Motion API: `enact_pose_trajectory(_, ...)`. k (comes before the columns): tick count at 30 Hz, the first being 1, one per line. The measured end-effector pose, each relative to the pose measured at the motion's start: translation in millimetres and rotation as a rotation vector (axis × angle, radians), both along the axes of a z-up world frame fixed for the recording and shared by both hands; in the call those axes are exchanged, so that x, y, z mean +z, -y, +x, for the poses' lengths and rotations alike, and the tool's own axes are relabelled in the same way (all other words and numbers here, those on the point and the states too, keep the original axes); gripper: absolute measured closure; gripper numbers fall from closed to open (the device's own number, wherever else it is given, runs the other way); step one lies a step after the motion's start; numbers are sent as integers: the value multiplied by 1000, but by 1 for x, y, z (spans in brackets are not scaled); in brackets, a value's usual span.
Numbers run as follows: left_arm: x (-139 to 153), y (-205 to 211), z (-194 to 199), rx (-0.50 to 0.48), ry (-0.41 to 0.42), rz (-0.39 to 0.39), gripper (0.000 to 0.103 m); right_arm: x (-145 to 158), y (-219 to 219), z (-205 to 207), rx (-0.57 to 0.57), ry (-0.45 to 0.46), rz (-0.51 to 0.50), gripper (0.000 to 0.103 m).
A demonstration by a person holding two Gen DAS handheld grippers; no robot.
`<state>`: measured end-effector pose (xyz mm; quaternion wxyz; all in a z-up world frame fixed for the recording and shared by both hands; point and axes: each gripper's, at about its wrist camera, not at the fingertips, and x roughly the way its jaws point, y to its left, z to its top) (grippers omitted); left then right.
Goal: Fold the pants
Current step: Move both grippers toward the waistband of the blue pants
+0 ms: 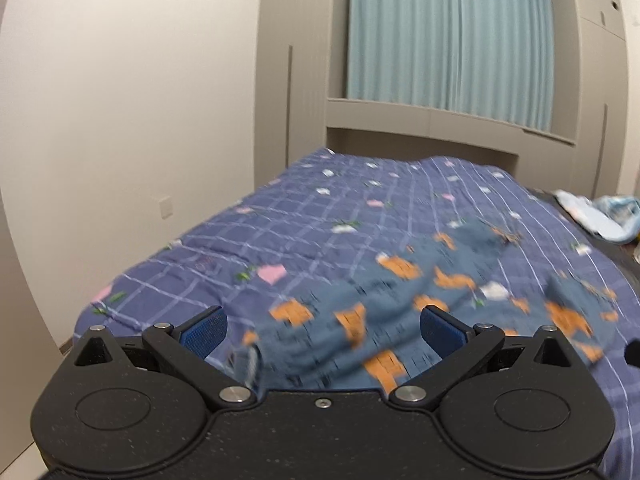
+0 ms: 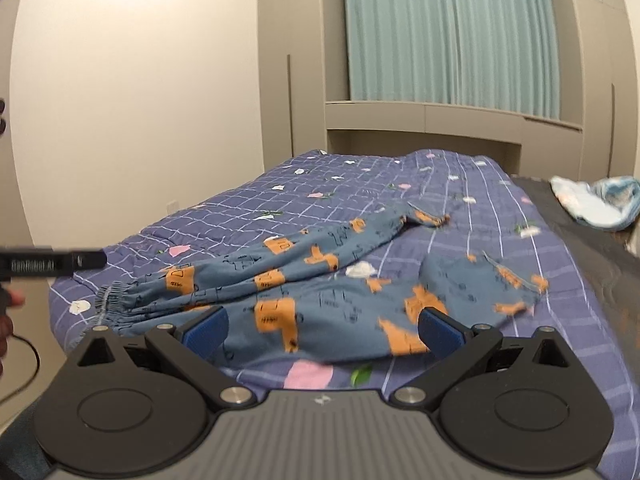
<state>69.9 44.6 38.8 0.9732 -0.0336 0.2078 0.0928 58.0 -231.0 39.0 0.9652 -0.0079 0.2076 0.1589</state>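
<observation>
Beige built-in cupboards [image 2: 296, 60] and a pale blue-green pleated curtain [image 2: 452, 32] stand behind a bed covered by a purple quilt with a white grid and small pink and white flowers [image 2: 320, 200]. On that quilt lie the blue-grey pants printed with orange shapes [image 2: 328, 280], spread crookedly, with a gathered elastic end [image 2: 116, 296] towards the near left corner.

From the right wrist the pants are fairly sharp: one leg runs diagonally up to the right, ending in a cuff [image 2: 430, 218], and a second section lies lower right. From the left wrist the same pants [image 1: 400, 304] are smeared by motion blur, so folds and edges are hard to make out, and their near part is cut off behind the gripper body.

Both tools stand with fingers spread apart and nothing between them: the left gripper [image 1: 323, 330] hangs over the blurred fabric, the right gripper [image 2: 322, 330] over the near edge of the pants. Whether either touches the cloth cannot be told.

Only the right wrist view shows a black lettered bar [image 2: 52, 265] and part of a hand [image 2: 8, 312] at its left edge. A crumpled light blue and white cloth [image 2: 596, 202] lies at far right, partly cut off in the left view.
</observation>
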Motion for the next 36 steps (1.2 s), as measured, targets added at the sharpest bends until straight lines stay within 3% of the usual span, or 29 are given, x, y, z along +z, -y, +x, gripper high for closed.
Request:
enact_pose_trajectory(12, 21, -43, 44, 92, 17, 49, 1, 21, -34, 64, 60, 22, -94, 0)
enact_pose_trajectory(24, -8, -83, 89, 128, -89, 29, 1, 10, -67, 130, 132, -12, -153, 0)
enact_pose_trajectory(31, -30, -103, 139, 77, -176, 0, 1, -11, -82, 191, 234, -92, -142, 0)
enact_pose_trajectory(36, -47, -114, 175, -17, -224, 34, 1, -26, -95, 250, 365, -177, -156, 0)
